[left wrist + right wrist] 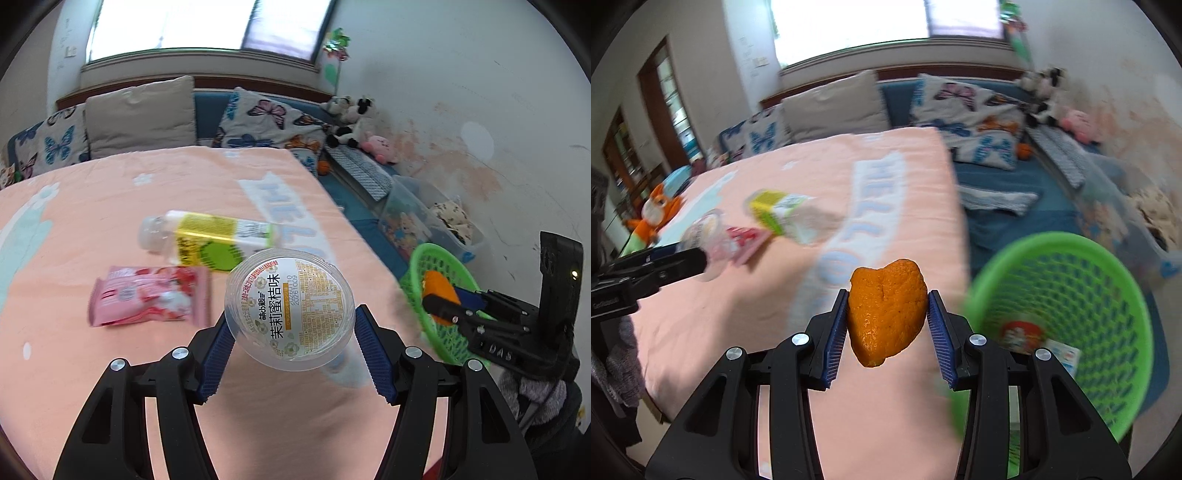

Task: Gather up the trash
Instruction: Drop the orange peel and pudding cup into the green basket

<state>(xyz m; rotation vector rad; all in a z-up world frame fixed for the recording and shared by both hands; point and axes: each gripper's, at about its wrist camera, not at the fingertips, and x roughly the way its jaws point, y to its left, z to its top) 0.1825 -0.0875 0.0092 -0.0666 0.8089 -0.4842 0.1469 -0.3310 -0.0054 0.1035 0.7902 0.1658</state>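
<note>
My left gripper (291,325) is shut on a clear plastic jelly cup (290,308) with a printed lid, held above the pink bed cover. Behind it lie an empty bottle with a yellow-green label (207,242) and a pink snack wrapper (147,295). My right gripper (886,325) is shut on an orange peel (886,317), held just left of the green basket (1071,332). The basket holds some wrappers (1023,336). In the left wrist view the right gripper (447,302) holds the peel (437,286) over the basket (439,295). The left gripper with the cup (705,236) shows at the left of the right wrist view.
The pink bed cover (92,369) ends at its right edge beside the basket. Pillows (140,114) and plush toys (351,122) line the far side. A clear storage bin (424,218) stands by the wall. An orange plush fox (652,218) lies at the bed's left.
</note>
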